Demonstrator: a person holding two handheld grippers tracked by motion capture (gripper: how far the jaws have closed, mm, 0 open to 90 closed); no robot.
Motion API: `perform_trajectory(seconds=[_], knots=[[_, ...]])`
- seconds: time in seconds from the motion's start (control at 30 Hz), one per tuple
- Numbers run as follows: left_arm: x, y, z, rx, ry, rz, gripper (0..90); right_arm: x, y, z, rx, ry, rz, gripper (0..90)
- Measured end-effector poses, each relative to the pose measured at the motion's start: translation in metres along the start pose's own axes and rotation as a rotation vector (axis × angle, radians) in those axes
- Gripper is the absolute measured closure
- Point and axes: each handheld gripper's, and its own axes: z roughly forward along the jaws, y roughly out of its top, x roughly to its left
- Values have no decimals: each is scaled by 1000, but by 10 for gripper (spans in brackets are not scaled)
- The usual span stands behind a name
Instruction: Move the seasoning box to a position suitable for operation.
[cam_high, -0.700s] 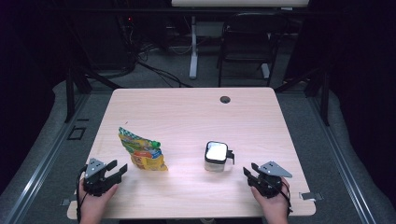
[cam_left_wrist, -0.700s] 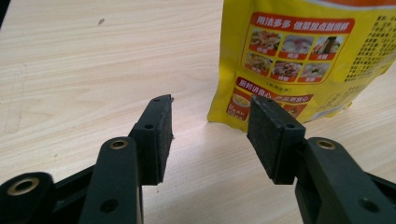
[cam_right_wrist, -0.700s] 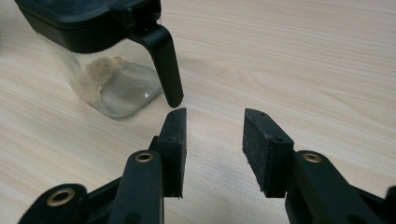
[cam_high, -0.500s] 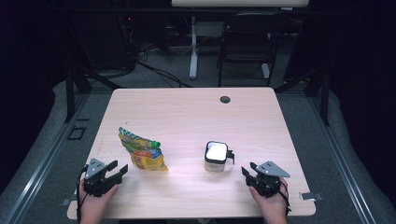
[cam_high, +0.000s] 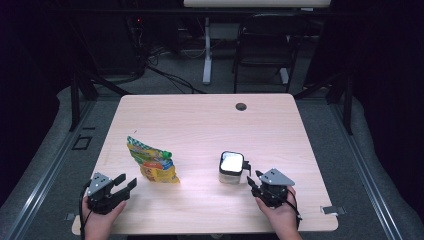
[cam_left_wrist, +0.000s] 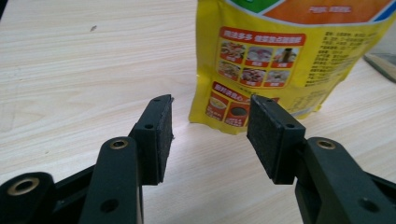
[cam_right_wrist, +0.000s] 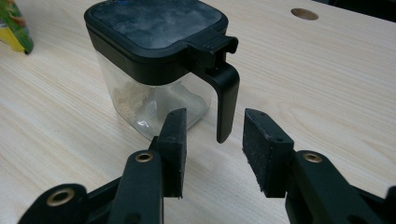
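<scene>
Yellow pouch (cam_high: 151, 162) lies flat on the counter (cam_high: 200, 120), just in front of the left hand-held gripper (cam_high: 119, 185) and a little to its right. It has bright food pictures on it and a green cap at one side. In the left gripper view the pouch (cam_left_wrist: 280, 56) has its bottom corner just past the tips of the two black jaws. The jaws stand wide apart. Nothing is between them, and they do not touch the pouch. A person's left hand (cam_high: 97, 220) holds this hand-held gripper low over the near edge of the counter.

A small clear jar (cam_high: 231, 167) with a black lid stands just in front of the right hand-held gripper (cam_high: 253, 178). In the right gripper view the jar (cam_right_wrist: 149, 93) has a little pale powder at the bottom. Its black handle (cam_right_wrist: 224, 100) hangs down from the lid and points at the gap between the jaws. The handle's tip is just past the jaw tips, not yet between them. These jaws are wide apart too and hold nothing. The person's right hand (cam_high: 277, 217) holds this hand-held gripper near the counter's edge.

The pouch and the jar are well apart from each other. A small round hole (cam_high: 241, 106) sits in the counter far beyond the jar.
</scene>
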Motion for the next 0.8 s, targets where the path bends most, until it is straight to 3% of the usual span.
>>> perform_trajectory(seconds=[0.2, 0.4, 0.57, 0.8], knots=[[-4, 1, -1, 2, -22, -19, 551, -4, 4, 19, 36, -36, 48, 668], [-7, 1, -1, 13, -34, -7, 560, -3, 5, 27, 15, -37, 107, 706], [-9, 1, 1, 22, -35, 7, 560, 0, 6, 35, 6, -85, 75, 695], [-10, 0, 3, 18, -32, 8, 555, 1, 6, 40, -2, -92, 76, 749]])
